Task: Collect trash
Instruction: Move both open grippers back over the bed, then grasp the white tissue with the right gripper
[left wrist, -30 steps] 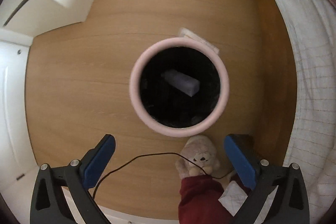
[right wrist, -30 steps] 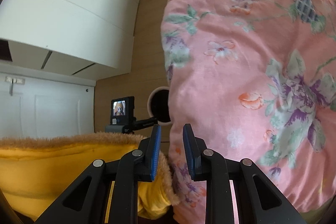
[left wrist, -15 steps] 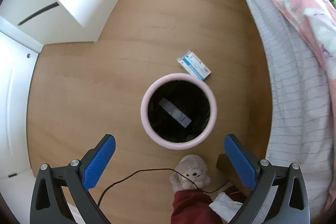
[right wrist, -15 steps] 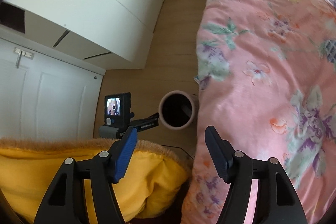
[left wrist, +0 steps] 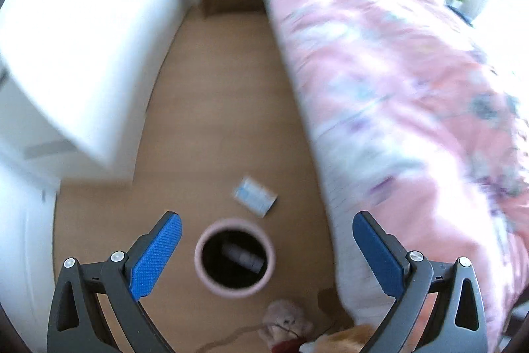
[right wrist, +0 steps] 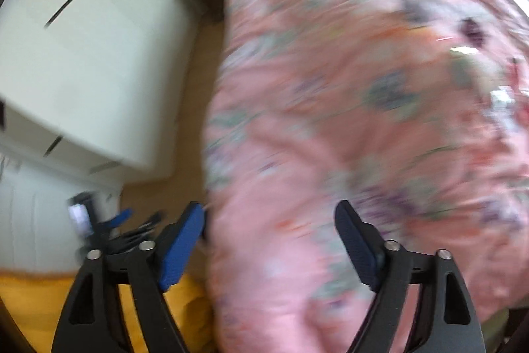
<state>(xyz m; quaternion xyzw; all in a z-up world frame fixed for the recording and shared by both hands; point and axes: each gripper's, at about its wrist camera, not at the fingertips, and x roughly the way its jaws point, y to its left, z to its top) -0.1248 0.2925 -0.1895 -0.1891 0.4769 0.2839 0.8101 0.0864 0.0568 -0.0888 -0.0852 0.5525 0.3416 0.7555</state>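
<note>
- A bed under a pink floral quilt [left wrist: 413, 95] fills the right side of both wrist views, its edge running down beside the wooden floor [left wrist: 211, 108]; both views are blurred.
- White cabinets [left wrist: 76, 55] line the left side, leaving a strip of floor between them and the bed.
- A round pink bin [left wrist: 202, 267] stands upright on the floor close to the bed's foot, with a pale oblong piece of trash [left wrist: 243, 257] lying inside it.
- A small white-and-blue box [left wrist: 255, 196] lies flat on the floor just beyond the bin, apart from its rim.
- A plush toy [left wrist: 286, 323] sits on the floor on the near side of the bin.
- The left gripper [left wrist: 266, 248] hangs above the bin, spread wide, with nothing between its blue pads.
- The right gripper [right wrist: 269, 243] is likewise spread wide and empty, facing the quilt, with yellow fabric [right wrist: 29, 303] below it.
</note>
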